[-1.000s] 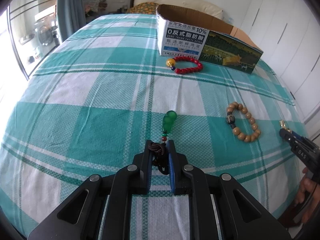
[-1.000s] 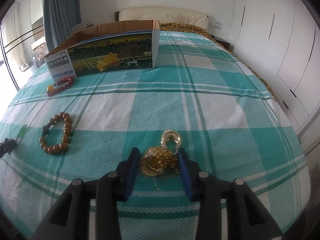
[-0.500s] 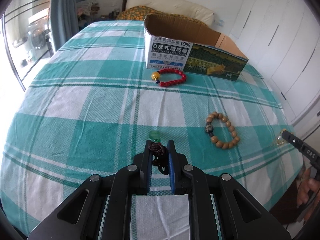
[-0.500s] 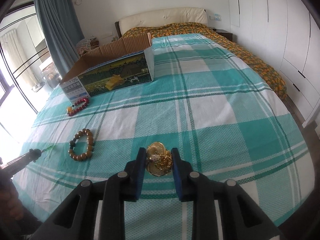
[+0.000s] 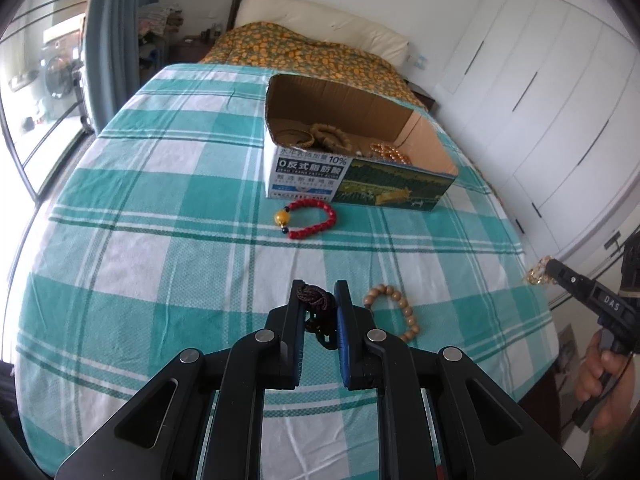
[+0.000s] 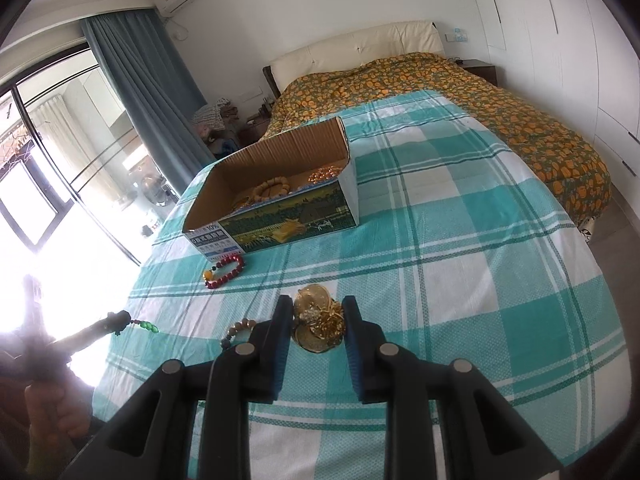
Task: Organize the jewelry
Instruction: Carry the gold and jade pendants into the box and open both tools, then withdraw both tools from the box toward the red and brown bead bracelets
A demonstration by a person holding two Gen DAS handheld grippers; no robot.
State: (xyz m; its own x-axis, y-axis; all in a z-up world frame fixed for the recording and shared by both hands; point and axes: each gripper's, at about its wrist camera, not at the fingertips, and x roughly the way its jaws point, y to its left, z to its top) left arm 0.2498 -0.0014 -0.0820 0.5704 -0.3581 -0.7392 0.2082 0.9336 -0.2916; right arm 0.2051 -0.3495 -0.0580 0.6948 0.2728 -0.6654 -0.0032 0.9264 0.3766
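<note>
Both claws have lifted off the bed since the earlier frames, each carrying its piece; the cardboard box now shows its inside.

Landmark: cardboard box [image 5: 360,160], open top, on the teal checked bedspread [image 5: 160,240].

Left wrist view, left to right:
- Red bead bracelet [image 5: 308,219] with one yellow bead, on the bedspread just in front of the box's white label end.
- Left claw [image 5: 319,308] narrow, clamped on the dark knotted cord [image 5: 314,298] of a pendant, held above the bedspread, well short of the box.
- Tan wooden bead bracelet [image 5: 394,308] flat on the bedspread, just right of that claw, well in front of the box.
- Inside the box: wooden bead rings and a pearl-coloured strand, detail unclear.
- Right claw at the far right edge, gold piece at its tip, a hand [image 5: 600,376] on its grip.

Right wrist view, left to right:
- Left claw's tip with green pendant beads [image 6: 146,326] hanging from it, in front of and left of the box [image 6: 280,216].
- Right claw [image 6: 316,320] narrow, gripping a gold coin ornament [image 6: 318,322], off the bedspread, in front of the box.
</note>
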